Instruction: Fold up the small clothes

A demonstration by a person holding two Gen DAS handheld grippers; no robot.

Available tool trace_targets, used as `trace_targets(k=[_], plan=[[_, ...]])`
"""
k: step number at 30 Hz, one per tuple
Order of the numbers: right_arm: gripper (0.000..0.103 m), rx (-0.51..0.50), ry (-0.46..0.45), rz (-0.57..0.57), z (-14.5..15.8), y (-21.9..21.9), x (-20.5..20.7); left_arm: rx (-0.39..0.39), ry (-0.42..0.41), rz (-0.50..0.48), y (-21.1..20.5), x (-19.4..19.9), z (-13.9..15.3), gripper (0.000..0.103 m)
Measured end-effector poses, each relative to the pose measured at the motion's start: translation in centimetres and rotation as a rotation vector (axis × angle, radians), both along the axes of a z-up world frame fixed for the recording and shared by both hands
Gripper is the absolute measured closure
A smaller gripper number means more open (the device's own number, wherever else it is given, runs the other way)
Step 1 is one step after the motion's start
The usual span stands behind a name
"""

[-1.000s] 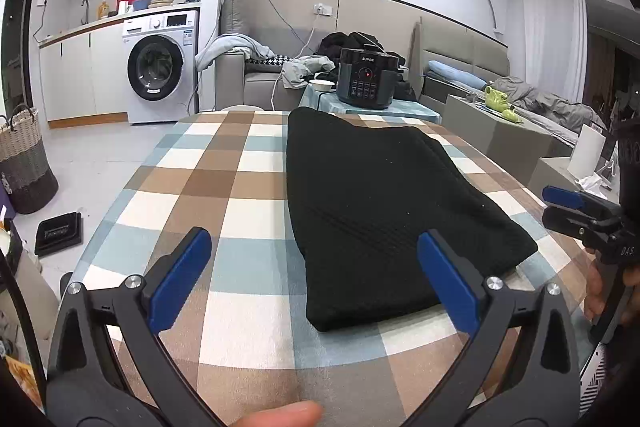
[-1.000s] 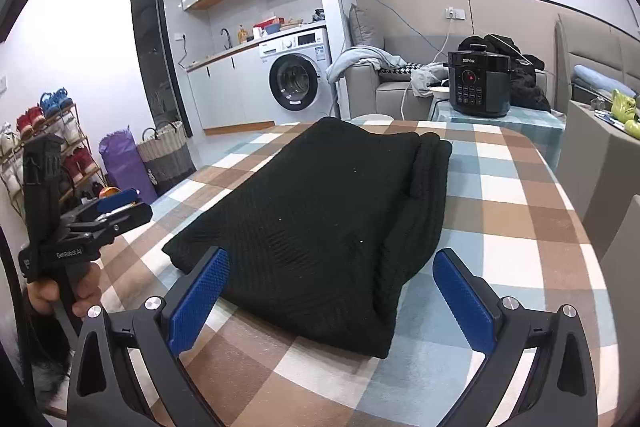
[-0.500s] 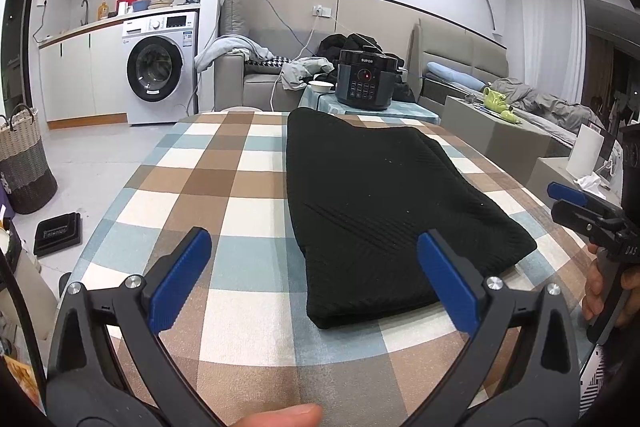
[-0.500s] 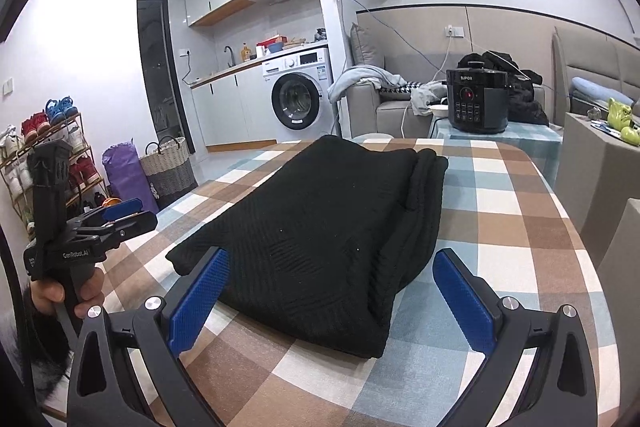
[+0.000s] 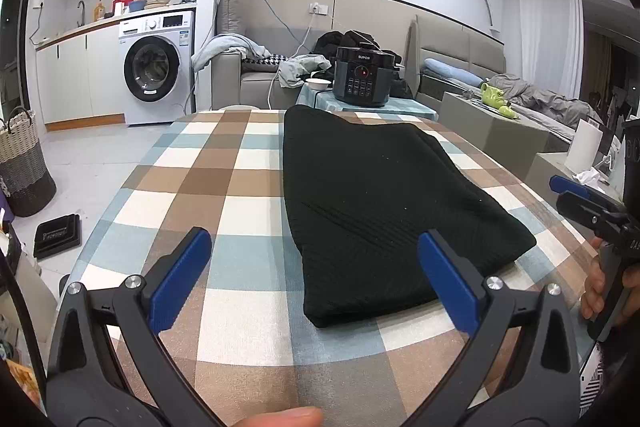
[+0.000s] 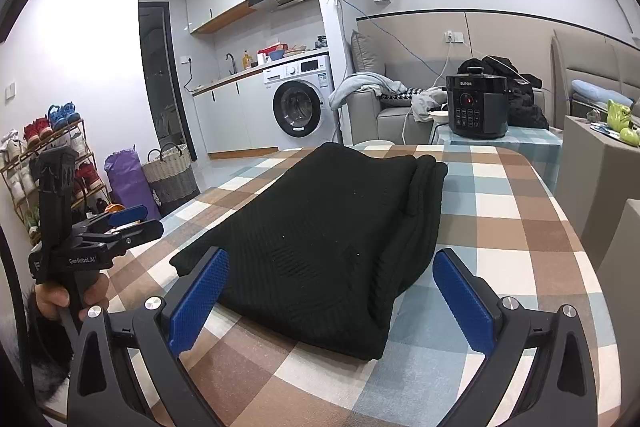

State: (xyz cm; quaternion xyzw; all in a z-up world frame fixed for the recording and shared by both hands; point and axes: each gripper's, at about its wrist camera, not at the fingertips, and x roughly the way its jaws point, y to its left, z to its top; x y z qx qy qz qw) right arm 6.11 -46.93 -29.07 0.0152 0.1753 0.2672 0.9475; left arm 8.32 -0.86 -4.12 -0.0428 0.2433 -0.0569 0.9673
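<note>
Left wrist view: the left gripper [image 5: 312, 275] is standing wide open and empty above the near edge of the checked tablecloth [image 5: 240, 211]. The folded black knit garment [image 5: 380, 203] is lying flat on the cloth, running away from the camera, its near end sitting between the blue pads [image 5: 178, 279]. The right gripper [image 5: 580, 199] is showing at the right margin, cut off by the frame; its hand [image 5: 600, 287] is only partly visible. A fingertip [image 5: 280, 418] is intruding at the bottom edge, blurred.

Right wrist view: the right gripper [image 6: 328, 291] is likewise gaping, holding nothing, with the garment's [image 6: 332, 231] near edge between its pads. The left gripper [image 6: 132, 223] is appearing at left beside the table, side-on, so its opening is hard to judge here. A pressure cooker [image 6: 476, 107] is standing beyond the table
</note>
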Motion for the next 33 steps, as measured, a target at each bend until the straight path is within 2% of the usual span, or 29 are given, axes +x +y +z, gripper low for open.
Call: trace_targets(k=[33], plan=[[0.000, -0.005, -0.003, 0.000, 0.13, 0.15, -0.06, -0.010, 0.004, 0.002, 0.28, -0.02, -0.13, 0.001]])
